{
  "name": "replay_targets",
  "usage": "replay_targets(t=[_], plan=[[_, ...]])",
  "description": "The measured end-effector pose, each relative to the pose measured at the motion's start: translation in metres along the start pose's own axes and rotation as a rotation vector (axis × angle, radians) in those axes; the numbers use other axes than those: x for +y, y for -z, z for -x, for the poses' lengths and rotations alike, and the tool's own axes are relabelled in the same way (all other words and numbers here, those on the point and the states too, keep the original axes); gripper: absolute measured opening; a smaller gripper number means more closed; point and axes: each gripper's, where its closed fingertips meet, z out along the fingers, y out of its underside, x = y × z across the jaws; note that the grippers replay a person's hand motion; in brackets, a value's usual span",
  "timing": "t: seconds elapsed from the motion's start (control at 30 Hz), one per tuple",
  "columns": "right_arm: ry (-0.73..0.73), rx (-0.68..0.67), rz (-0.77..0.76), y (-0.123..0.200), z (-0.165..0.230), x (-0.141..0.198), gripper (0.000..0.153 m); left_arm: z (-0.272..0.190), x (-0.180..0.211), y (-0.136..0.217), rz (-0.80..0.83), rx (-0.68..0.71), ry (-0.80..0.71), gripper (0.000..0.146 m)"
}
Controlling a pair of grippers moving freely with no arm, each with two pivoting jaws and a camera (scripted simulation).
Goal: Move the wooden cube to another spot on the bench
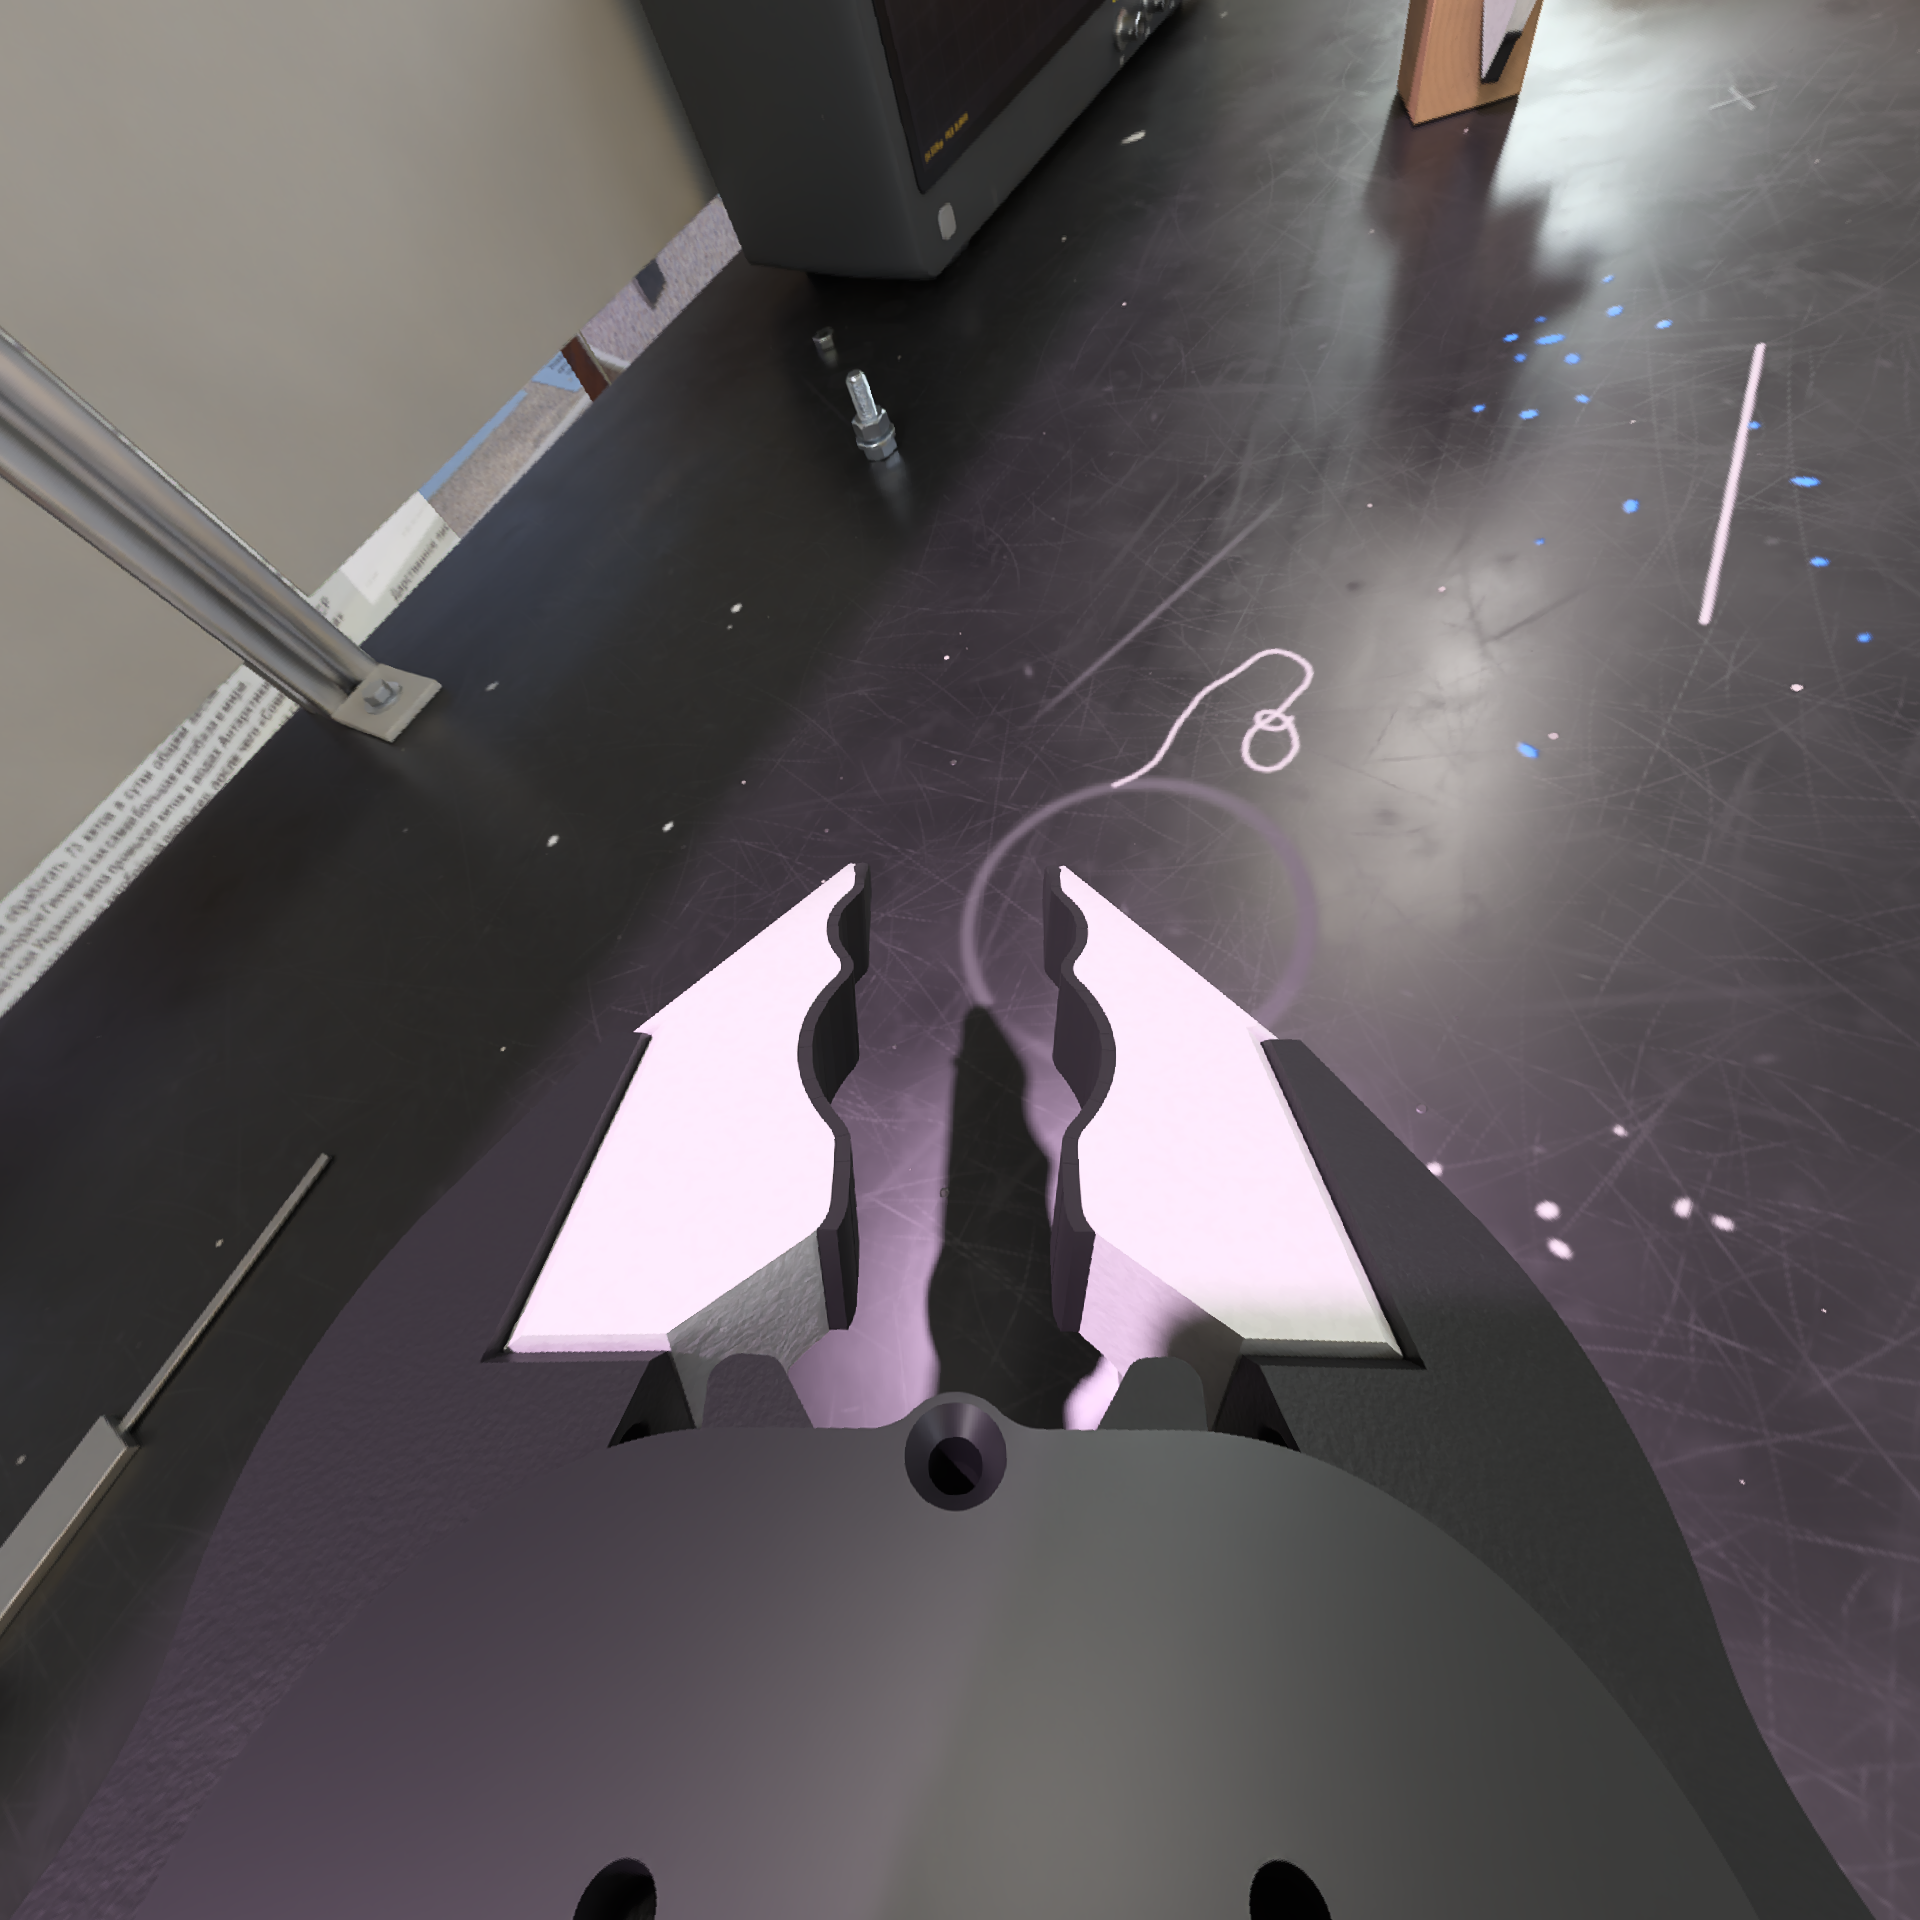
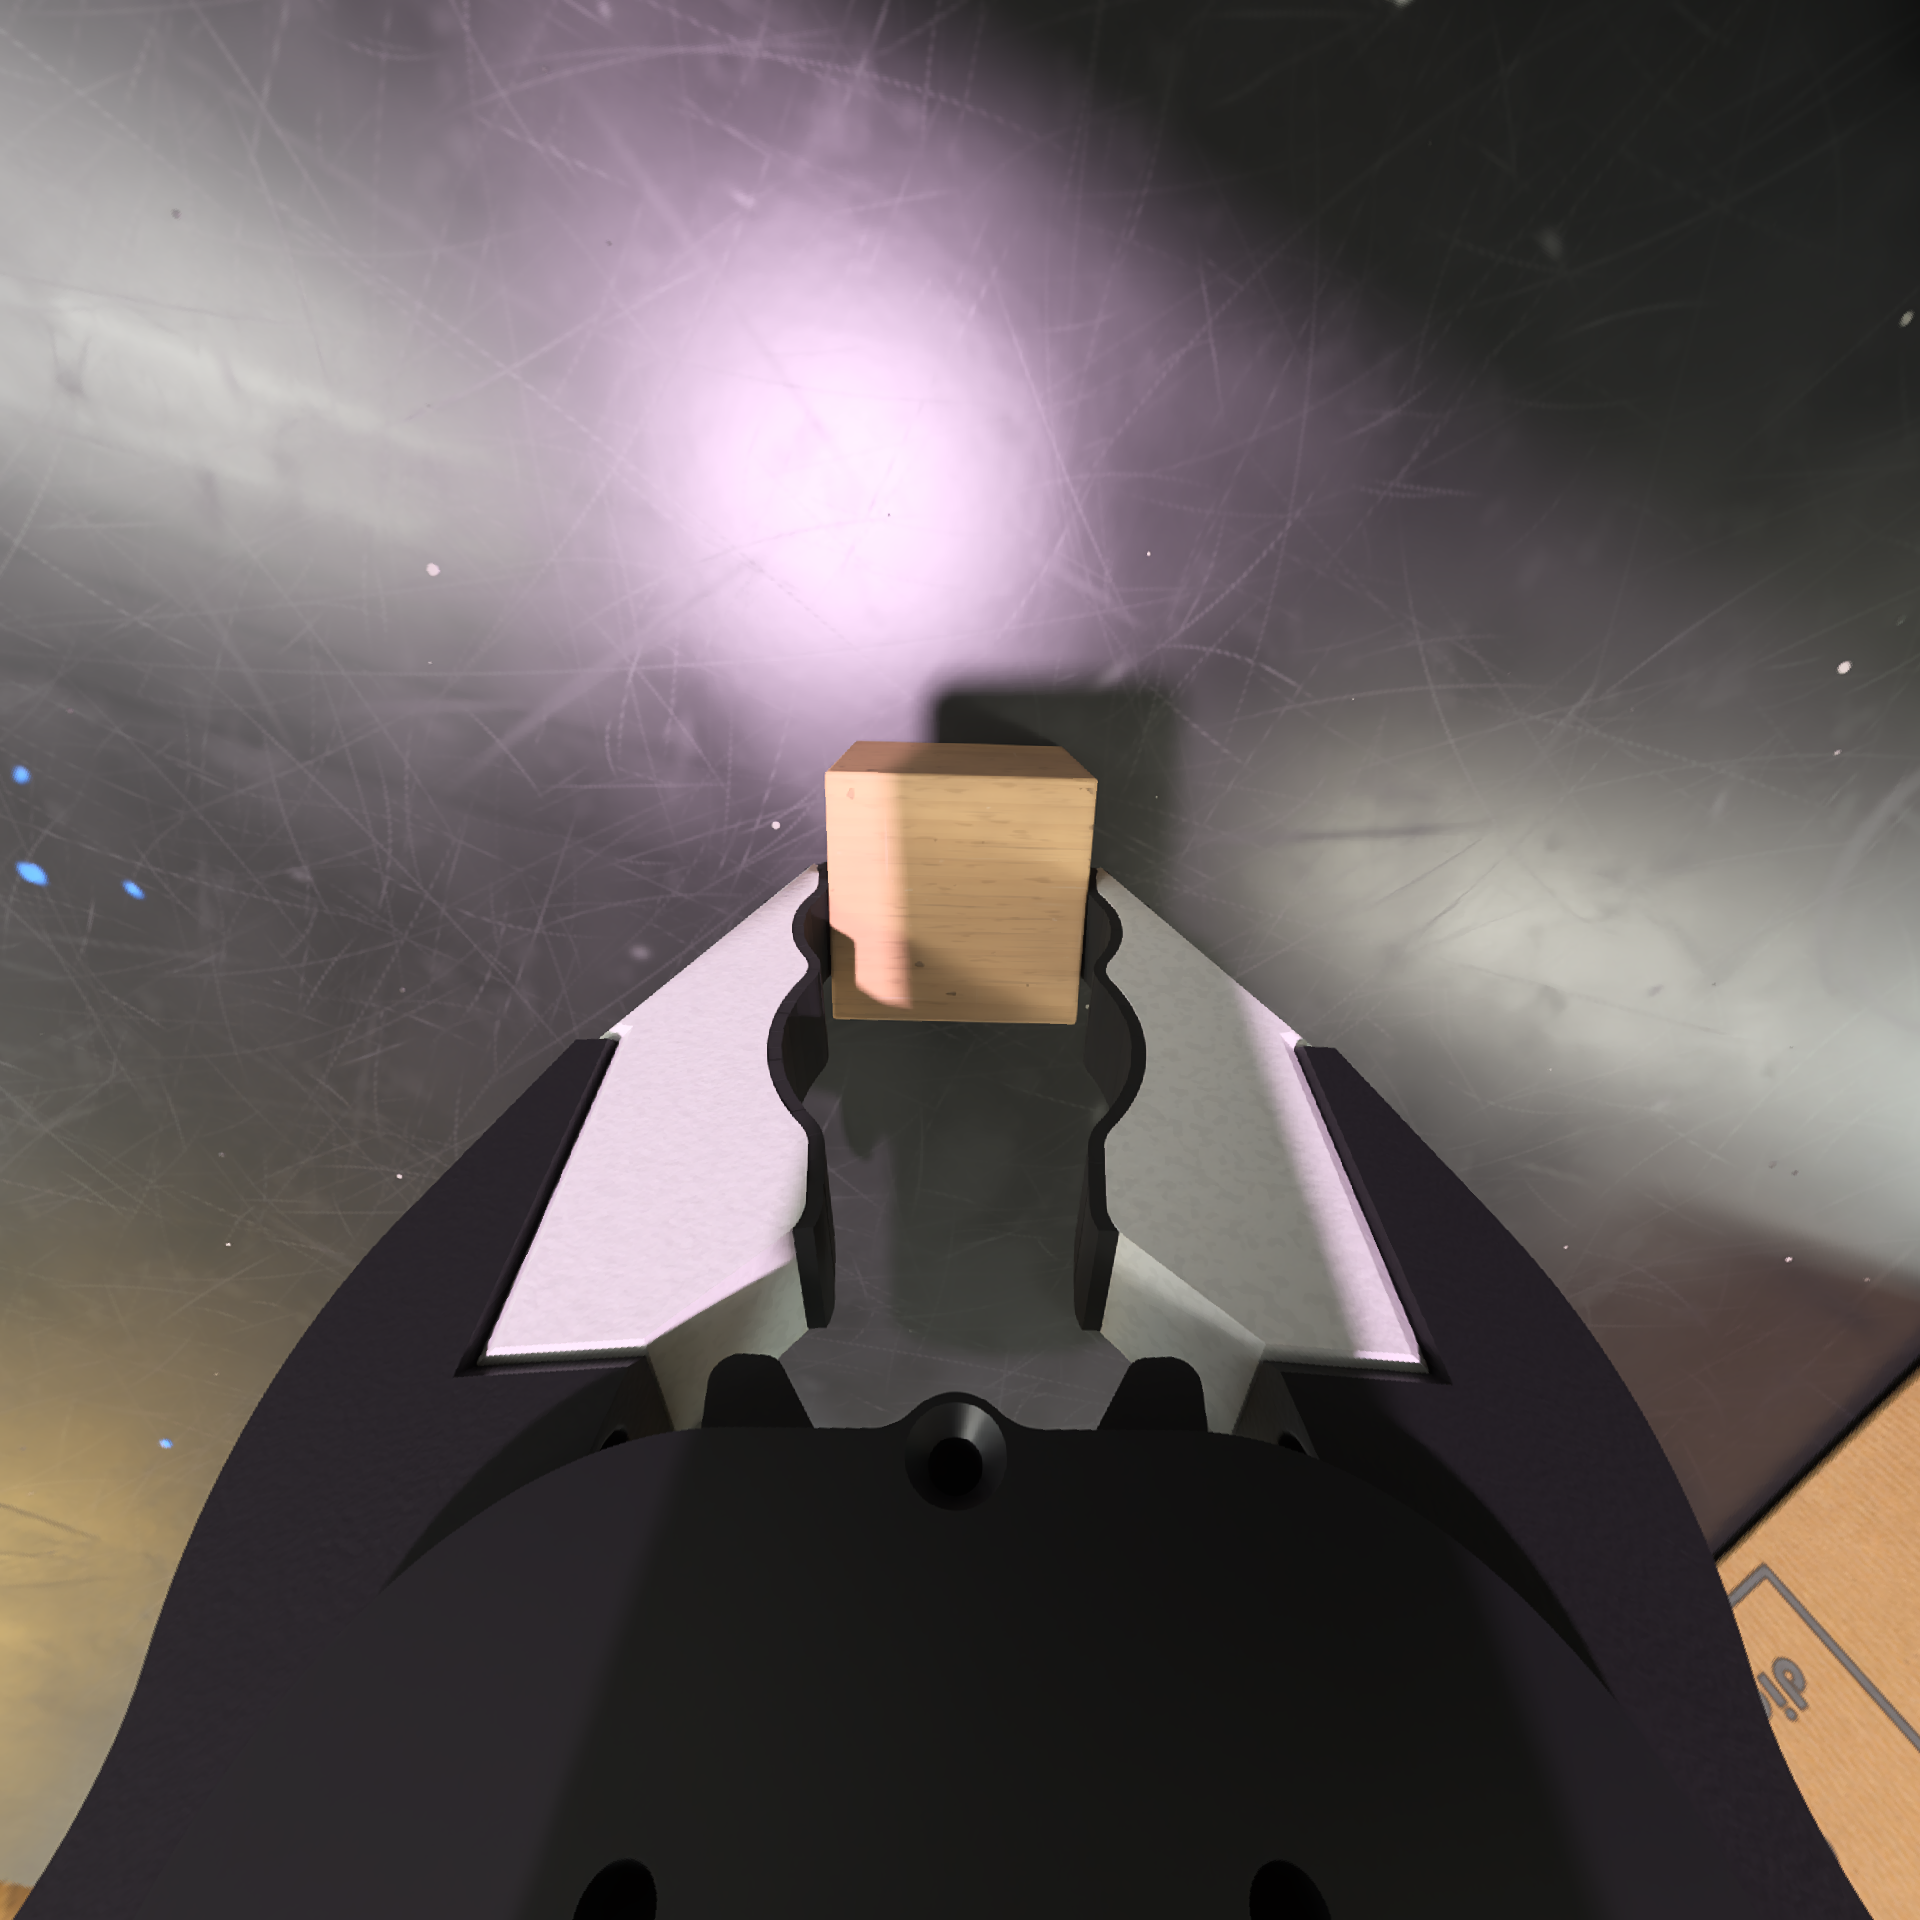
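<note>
The wooden cube (image 2: 961, 883) is a light, plain block held between my right gripper's (image 2: 961, 935) two fingertips, which press on its left and right sides over the dark scratched bench (image 2: 520, 623). The cube's shadow falls just behind it. In the left wrist view the cube (image 1: 1449, 62) shows at the top right edge, low at the bench surface, with a white and black finger against it. My left gripper (image 1: 956, 883) is open with a narrow gap and empty, above the bench (image 1: 1455, 935).
A dark instrument box (image 1: 904, 135) stands at the back. A bolt with a nut (image 1: 871, 416), a metal post (image 1: 187, 561), a thin rod (image 1: 1730, 488) and a loop of string (image 1: 1247, 717) are on the bench. A cardboard box (image 2: 1839, 1662) lies at the right.
</note>
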Motion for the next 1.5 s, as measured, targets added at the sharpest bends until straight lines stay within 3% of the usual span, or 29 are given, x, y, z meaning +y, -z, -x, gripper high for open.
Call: replay_targets(t=[0.13, 0.3, 0.4, 0.5, 0.57, 0.67, 0.77, 0.9, 1.1, 1.23, 1.3, 1.4, 1.5], plan=[[0.035, 0.039, -0.067, 0.017, 0.001, -0.006, 0.047, 0.0, -0.004, 0.009, -0.03, -0.011, -0.023, 0.033], [0.086, 0.124, -0.218, 0.088, 0.023, -0.033, 0.047, -0.002, -0.002, 0.022, -0.043, -0.011, -0.009, 0.034], [0.164, 0.121, -0.324, 0.128, 0.064, -0.057, 0.047, -0.008, 0.0, 0.023, -0.046, -0.006, -0.007, 0.034], [0.315, 0.011, -0.42, 0.144, 0.136, -0.087, 0.047, -0.016, 0.002, 0.019, -0.036, 0.008, -0.013, 0.034], [0.436, -0.105, -0.44, 0.132, 0.193, -0.104, 0.047, -0.022, 0.001, 0.014, -0.042, 0.024, -0.01, 0.035], [0.605, -0.268, -0.377, 0.082, 0.265, -0.12, 0.047, -0.032, -0.004, 0.008, -0.06, 0.053, -0.014, 0.035], [0.721, -0.316, -0.277, 0.024, 0.3, -0.133, 0.047, -0.037, -0.005, 0.005, -0.053, 0.062, -0.047, 0.036], [0.829, -0.322, -0.224, -0.01, 0.313, -0.145, 0.047, -0.04, -0.001, 0.008, -0.047, 0.069, -0.062, 0.036], [0.897, -0.331, -0.212, -0.02, 0.317, -0.144, 0.047, -0.035, 0.005, 0.009, -0.065, 0.059, -0.032, 0.036], [0.864, -0.327, -0.252, -0.022, 0.316, -0.145, 0.047, -0.034, 0.005, 0.005, -0.069, 0.066, -0.014, 0.036], [0.829, -0.328, -0.322, -0.011, 0.314, -0.15, 0.071, -0.036, 0.004, 0.003, -0.063, 0.083, -0.018, 0.035], [0.737, -0.314, -0.5, 0.03, 0.304, -0.154, 0.078, -0.037, -0.002, 0.002, -0.089, 0.118, 0.032, 0.034], [0.596, -0.285, -0.767, 0.092, 0.278, -0.15, 0.083, -0.032, -0.016, 0.005, -0.181, 0.139, 0.175, 0.037]])
